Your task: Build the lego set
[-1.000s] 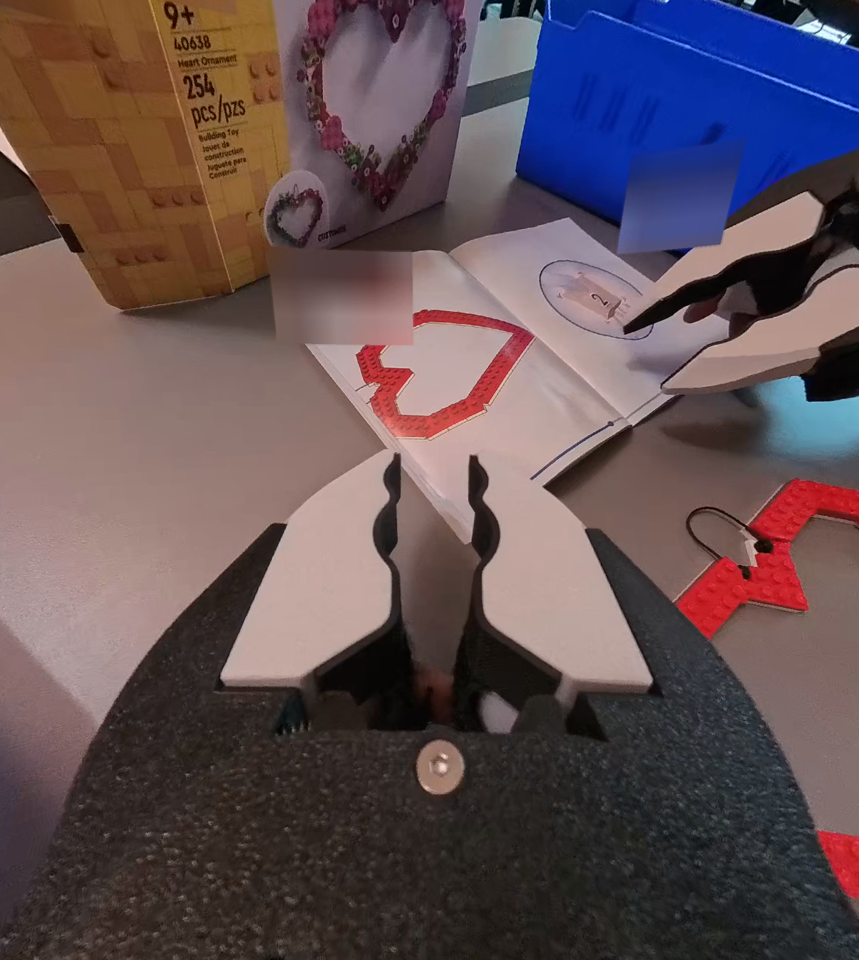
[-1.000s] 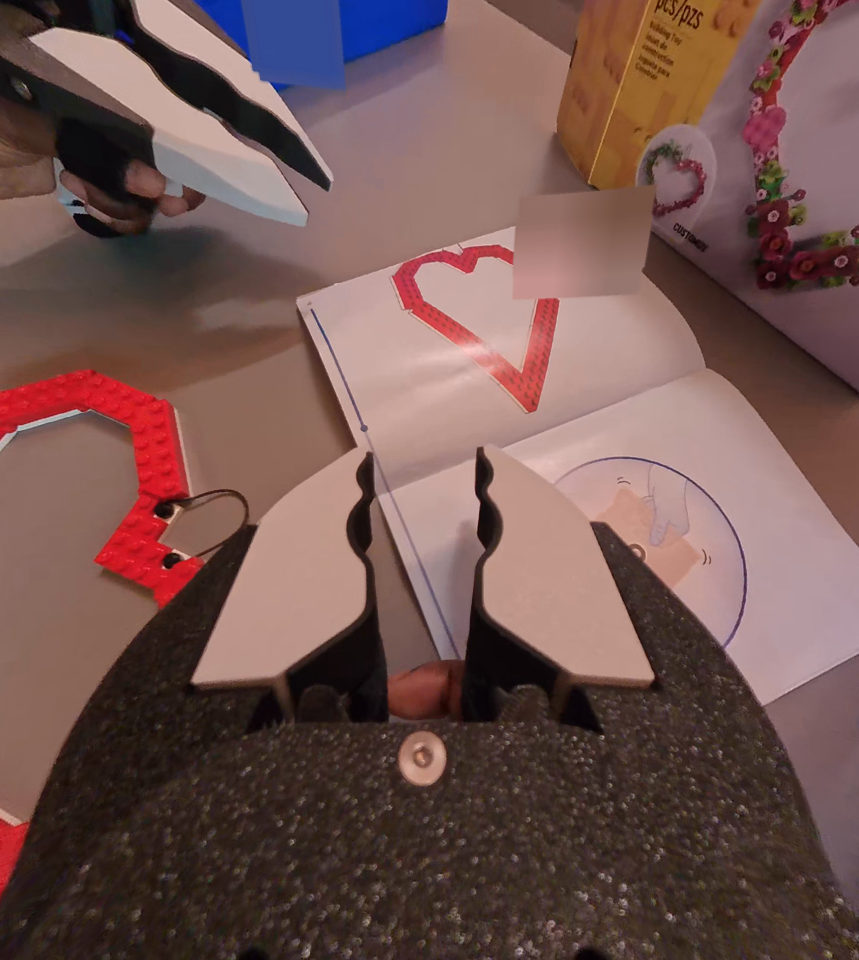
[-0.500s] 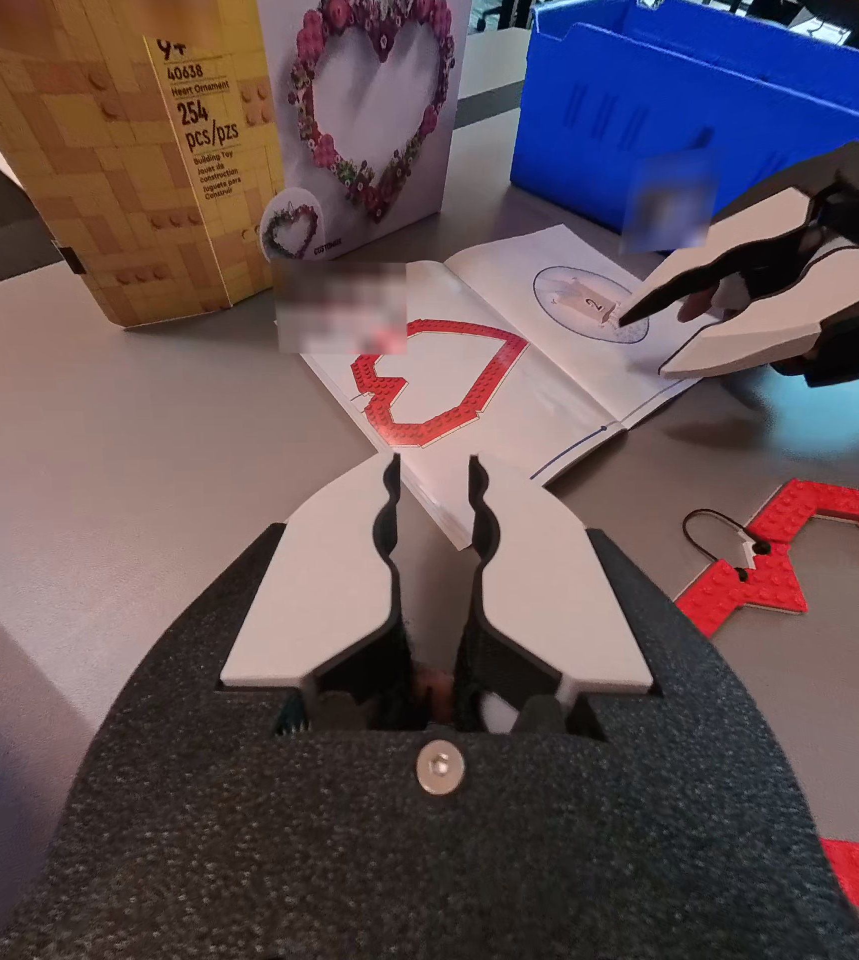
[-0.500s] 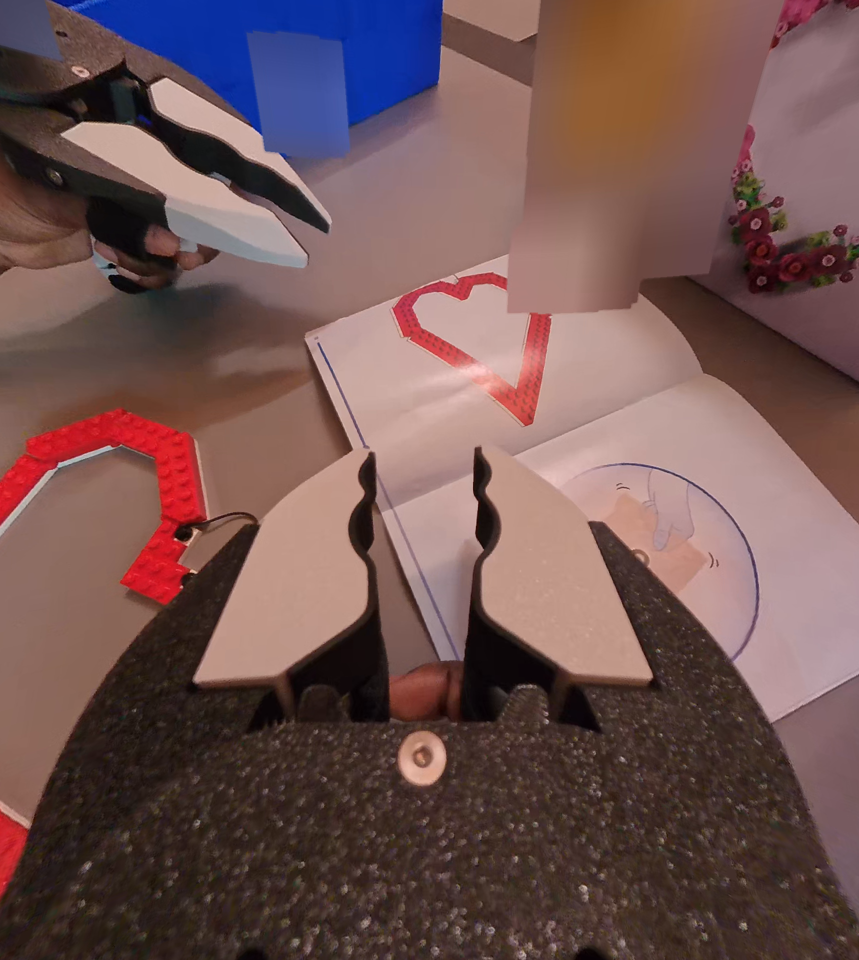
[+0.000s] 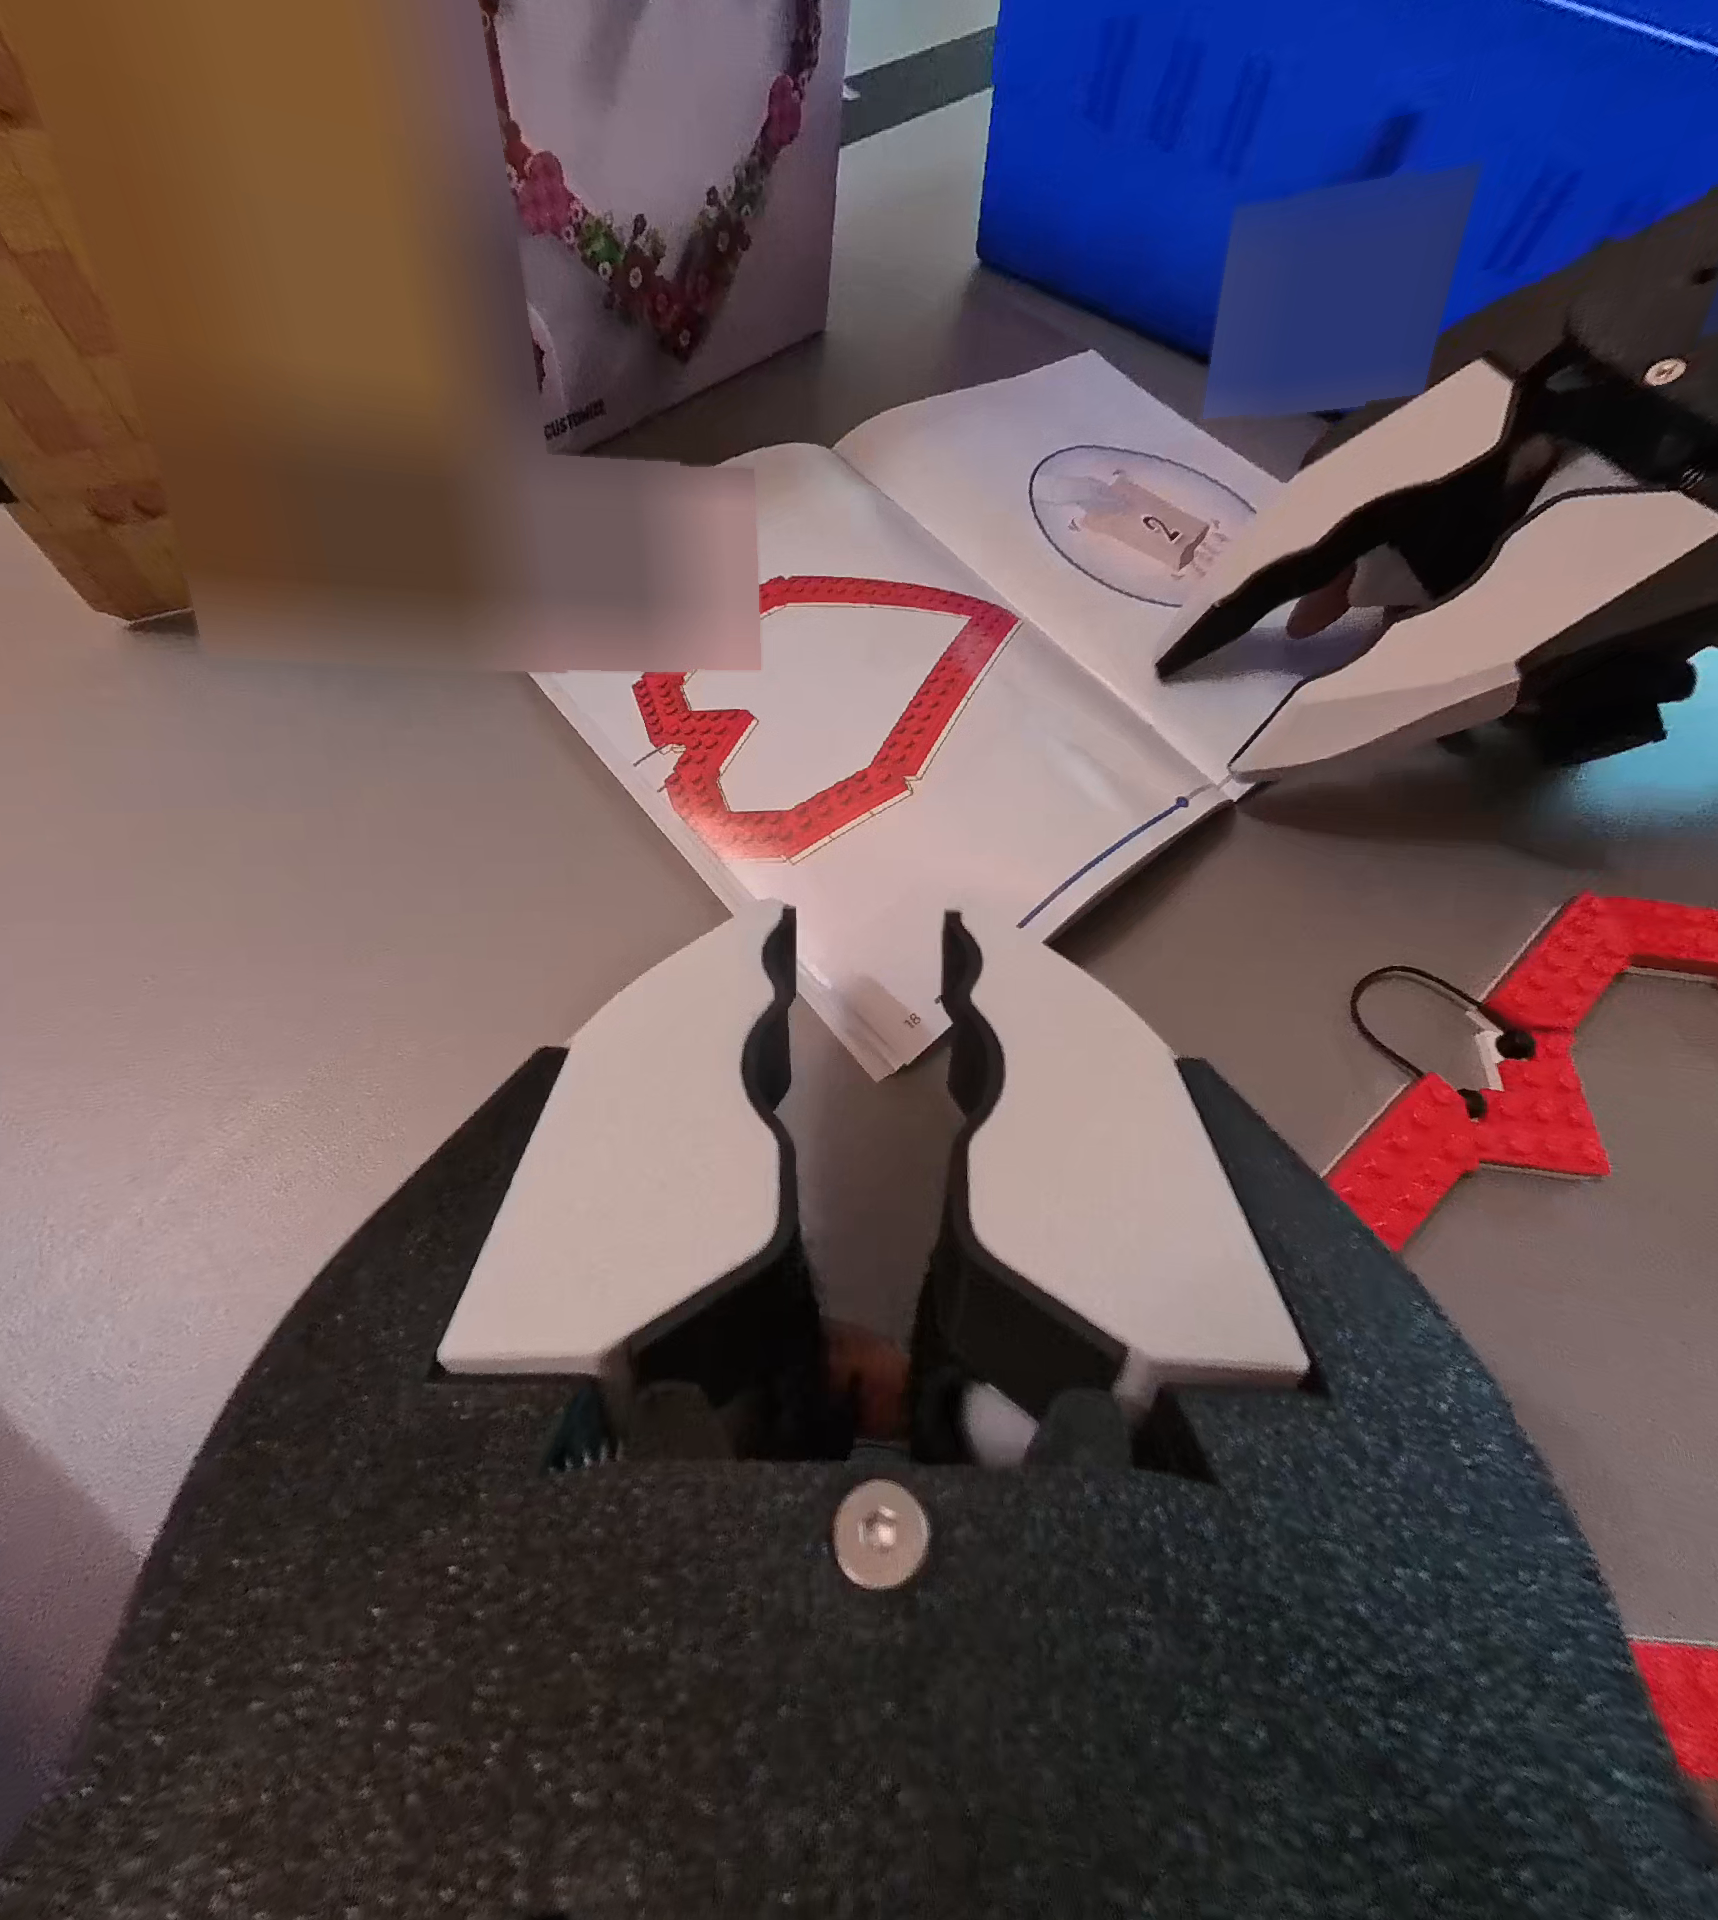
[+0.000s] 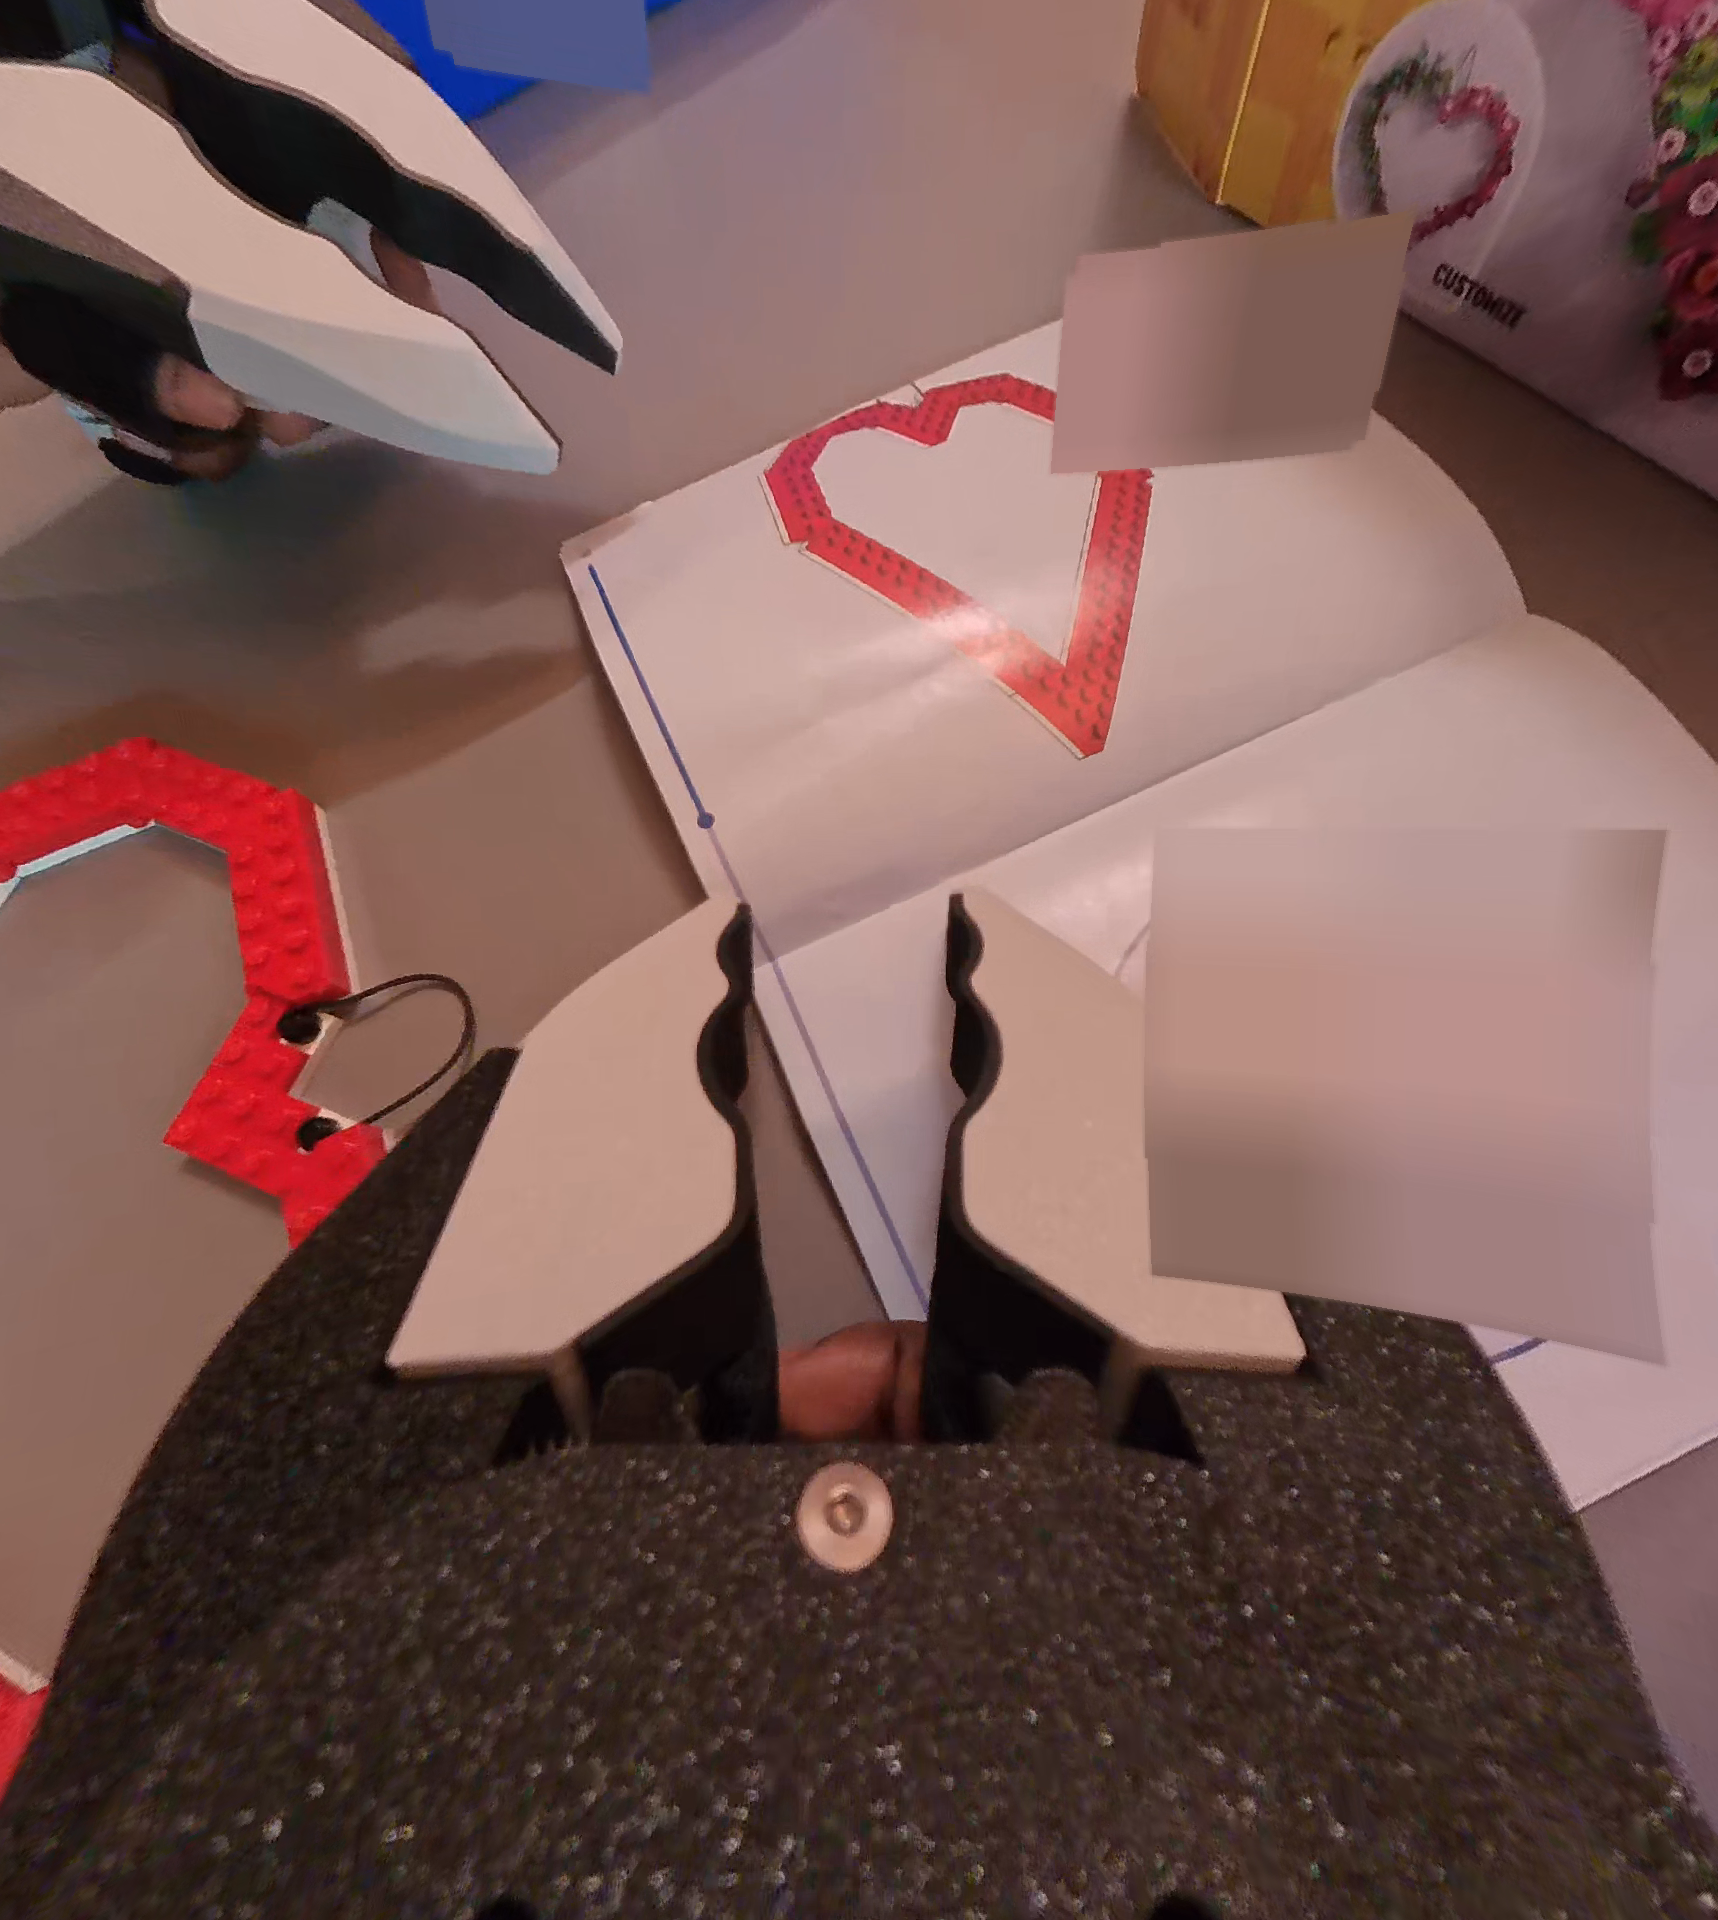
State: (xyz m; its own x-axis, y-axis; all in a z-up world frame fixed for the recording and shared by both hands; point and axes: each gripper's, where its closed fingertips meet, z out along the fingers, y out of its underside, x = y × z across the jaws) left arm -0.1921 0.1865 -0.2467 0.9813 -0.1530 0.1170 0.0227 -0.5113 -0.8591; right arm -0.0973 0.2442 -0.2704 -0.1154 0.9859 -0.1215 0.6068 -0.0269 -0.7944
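Here, the flat red heart-shaped frame made of studded toy bricks (image 6: 242,914) lies on the smooth grey table (image 5: 211,987). A thin black string loop (image 6: 419,1049) hangs from two small holes at the dip of the heart. The heart lies just beside the open white instruction booklet (image 5: 938,790), but they do not touch. One page of the booklet shows a picture of the same red heart.

The left claw (image 5: 865,920) has two pale grey fingers with wavy black insides. Its jaws are parted a little, with a clear gap between them, and nothing is in the gap. It hangs over the near corner of the booklet. I cannot tell if it touches the paper.

The right claw (image 6: 850,909) looks the same, with its jaws also parted a little and nothing in between. In the left wrist view its lower fingertip (image 5: 1250,764) is right at the edge of the booklet, while the upper dark tip is above the page. It looks like the lower tip touches the paper, but I cannot be sure. A bit of the person's hand shows behind each claw.

Behind the booklet stands a tall yellow and white cardboard box with a flower heart picture (image 5: 668,208). Next to it is a big blue plastic bin (image 5: 1250,135).
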